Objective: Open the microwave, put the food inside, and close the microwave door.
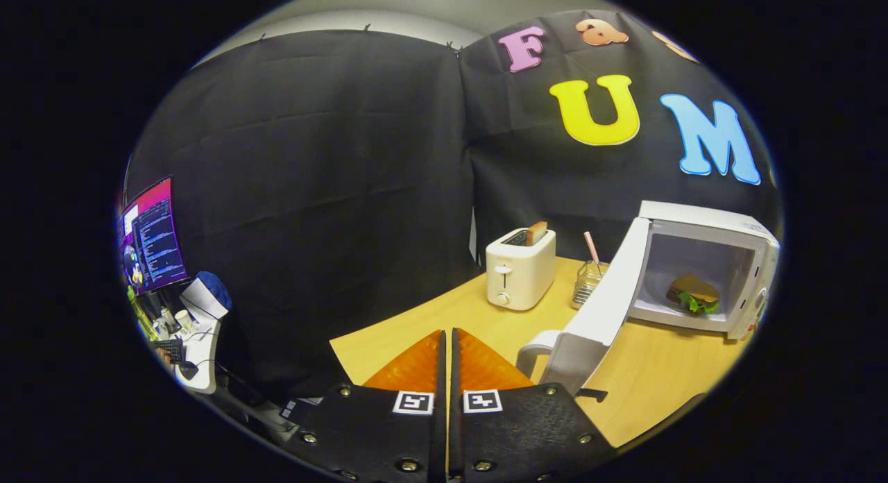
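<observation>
A white microwave (707, 223) stands on the wooden table (430, 323), off to the right beyond my fingers. Its door (596, 309) hangs wide open toward me, and the door's handle (535, 348) lies just right of my fingertips. Inside the cavity sits a sandwich (692, 292) with green lettuce showing. My gripper (447, 334) is shut, its two fingers pressed together with nothing between them, hovering over the table's near corner to the left of the door.
A white toaster (520, 268) with a slice of toast in it stands beyond my fingers. A small wire holder (588, 282) with a pink stick sits between toaster and microwave. Left of the table, a monitor (151, 236) and desk clutter.
</observation>
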{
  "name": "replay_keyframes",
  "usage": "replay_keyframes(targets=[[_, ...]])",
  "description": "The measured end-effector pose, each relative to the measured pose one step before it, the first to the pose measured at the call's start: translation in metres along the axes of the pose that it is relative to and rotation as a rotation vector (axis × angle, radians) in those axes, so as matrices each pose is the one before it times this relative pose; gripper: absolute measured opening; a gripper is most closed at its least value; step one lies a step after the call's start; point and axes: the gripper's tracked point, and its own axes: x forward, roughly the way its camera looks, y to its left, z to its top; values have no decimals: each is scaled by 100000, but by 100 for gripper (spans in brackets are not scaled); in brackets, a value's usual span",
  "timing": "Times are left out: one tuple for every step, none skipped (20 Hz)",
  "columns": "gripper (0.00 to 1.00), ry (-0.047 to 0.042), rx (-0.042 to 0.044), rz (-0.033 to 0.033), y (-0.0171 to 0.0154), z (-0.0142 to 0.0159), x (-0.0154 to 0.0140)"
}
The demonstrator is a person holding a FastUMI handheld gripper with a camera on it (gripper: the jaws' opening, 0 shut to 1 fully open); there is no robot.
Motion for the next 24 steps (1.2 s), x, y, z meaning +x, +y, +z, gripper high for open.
replay_keyframes(targets=[[2,703,-138,-1677,-573,-247,-174],[2,549,421,-1437,-715,-107,-43],[2,554,159,-1935,-878,-243,-43],[2,437,662,-1039,-774,-150,-87],[2,600,1745,1596,-34,-225,-95],[0,404,-258,-191,-221,-193,-187],[0,125,-1658,-1145,-247,-94,-319],[0,320,-1344,-1236,-426,-171,-397],[0,390,154,-581,-433,-548,-334],[1,394,1495,-97,-386,-351,-263],[1,331,1553,-194,-375,-229,-316],[1,-131,941,-463,-466,16,-374],[1,13,300,-801,-256,-236,-491],[0,18,74,-793,-412,-70,-406],[1,150,403,-59,-318,61,-426],[1,239,586,-32,-435,-146,-129],[1,-82,570,-45,-431,-25,-237],[1,-245,366,-271,-399,-239,-135],[1,-287,144,-281,-383,148,-239],[0,-39,272,-484,-361,36,-239],[1,-24,252,-583,-344,-66,-257],[1,-106,479,-599,-521,54,-161],[1,227,811,-629,-487,-25,-113],[1,118,863,-538,-475,13,-174]])
